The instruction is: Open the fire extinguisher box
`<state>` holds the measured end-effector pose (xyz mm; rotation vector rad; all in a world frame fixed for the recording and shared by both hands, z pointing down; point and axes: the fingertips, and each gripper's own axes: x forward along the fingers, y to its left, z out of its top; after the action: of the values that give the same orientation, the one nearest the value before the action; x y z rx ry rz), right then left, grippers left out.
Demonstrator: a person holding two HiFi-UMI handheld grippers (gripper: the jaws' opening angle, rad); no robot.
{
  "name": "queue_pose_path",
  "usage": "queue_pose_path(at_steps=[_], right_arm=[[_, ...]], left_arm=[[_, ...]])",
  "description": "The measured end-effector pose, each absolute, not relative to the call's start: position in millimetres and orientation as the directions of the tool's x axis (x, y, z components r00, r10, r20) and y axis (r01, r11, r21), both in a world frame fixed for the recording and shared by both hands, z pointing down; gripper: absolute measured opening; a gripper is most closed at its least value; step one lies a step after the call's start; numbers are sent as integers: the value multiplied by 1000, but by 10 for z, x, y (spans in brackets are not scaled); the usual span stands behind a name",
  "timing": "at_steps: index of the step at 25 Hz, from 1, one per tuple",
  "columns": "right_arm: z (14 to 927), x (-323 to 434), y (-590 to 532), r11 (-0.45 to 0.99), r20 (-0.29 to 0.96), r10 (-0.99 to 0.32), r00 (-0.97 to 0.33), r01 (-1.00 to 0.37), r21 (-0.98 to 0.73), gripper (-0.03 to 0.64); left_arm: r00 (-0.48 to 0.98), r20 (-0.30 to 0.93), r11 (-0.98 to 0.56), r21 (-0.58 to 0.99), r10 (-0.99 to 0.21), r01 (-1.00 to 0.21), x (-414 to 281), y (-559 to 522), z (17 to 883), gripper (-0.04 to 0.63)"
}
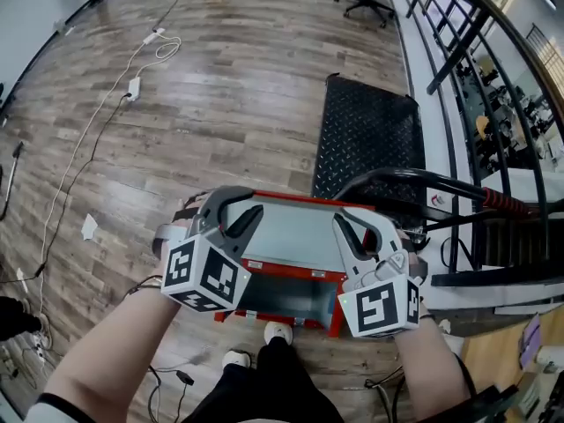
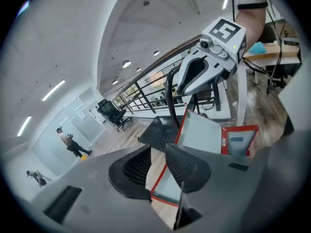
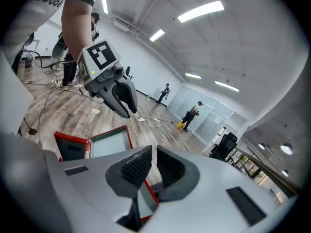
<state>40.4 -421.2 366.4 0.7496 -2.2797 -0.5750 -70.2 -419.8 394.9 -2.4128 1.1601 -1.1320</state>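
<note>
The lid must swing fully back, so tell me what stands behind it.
The left gripper and right gripper hold the lid by its sides. A black curved bar arches just behind its far right corner and may meet it; otherwise only a black mat lies there.

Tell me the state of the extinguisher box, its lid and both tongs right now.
fire extinguisher box: open, inside showing.
lid: raised, tilted up off the box.
left gripper: tongs closed on the lid's left edge.
right gripper: tongs nearly together, closed on the lid's right edge.
</note>
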Motion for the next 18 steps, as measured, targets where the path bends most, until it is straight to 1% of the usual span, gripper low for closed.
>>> queue_pose_path(at_steps=[1, 3, 9, 15, 18], right_arm=[[3573, 379, -4155, 739, 447, -647, -618, -364, 567, 30], [3427, 347, -4031, 742, 442, -649, -619, -387, 548, 20], [2837, 245, -3663, 720, 413, -678, -608, -439, 538, 18], [2207, 161, -3191, 672, 355, -739, -573, -586, 453, 18], [1956, 136, -2960, 644, 322, -765, -558, -650, 404, 18]], left_arm=[[399, 538, -660, -488, -743, -571, -695, -4143, 3842, 91], [420, 513, -655, -477, -749, -586, -676, -4020, 3632, 43], [482, 435, -649, -512, -761, -562, -651, -3616, 2905, 25], [596, 346, -688, -415, -724, -595, -700, -3048, 2224, 17], [665, 318, -736, -333, -676, -589, -694, -2713, 1959, 15]])
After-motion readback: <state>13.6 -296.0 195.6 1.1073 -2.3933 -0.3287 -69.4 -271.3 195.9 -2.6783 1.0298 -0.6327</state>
